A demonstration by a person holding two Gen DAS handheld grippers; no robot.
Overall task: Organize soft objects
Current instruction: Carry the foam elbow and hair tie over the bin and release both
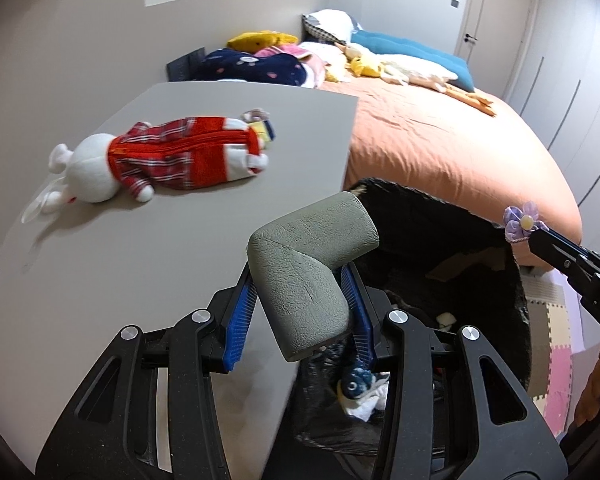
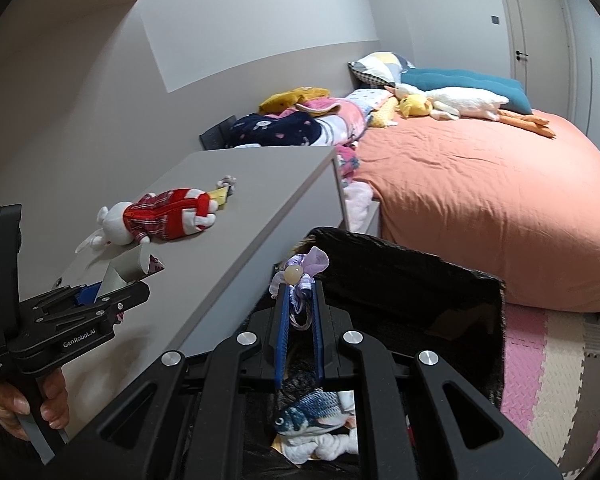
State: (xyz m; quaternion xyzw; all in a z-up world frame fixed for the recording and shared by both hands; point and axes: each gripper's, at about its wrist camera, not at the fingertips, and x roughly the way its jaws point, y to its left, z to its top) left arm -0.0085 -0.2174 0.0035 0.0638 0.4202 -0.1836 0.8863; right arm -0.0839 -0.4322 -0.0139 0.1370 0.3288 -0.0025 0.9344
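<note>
Fingers of the left gripper (image 1: 304, 300) pinched a grey foam corner piece (image 1: 308, 264); the right gripper (image 2: 299, 308) pinched a purple flower tie (image 2: 302, 270). Black bag (image 2: 440, 280) lay open directly below both fingertips, right nearer.

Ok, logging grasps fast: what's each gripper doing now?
Left gripper: shut on grey foam corner guard.
Right gripper: shut on purple flower hair tie.

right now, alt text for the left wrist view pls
The left gripper clamps a grey L-shaped foam corner guard above the grey table's edge, beside an open black bag. A white plush rabbit in red plaid lies on the table.
</note>
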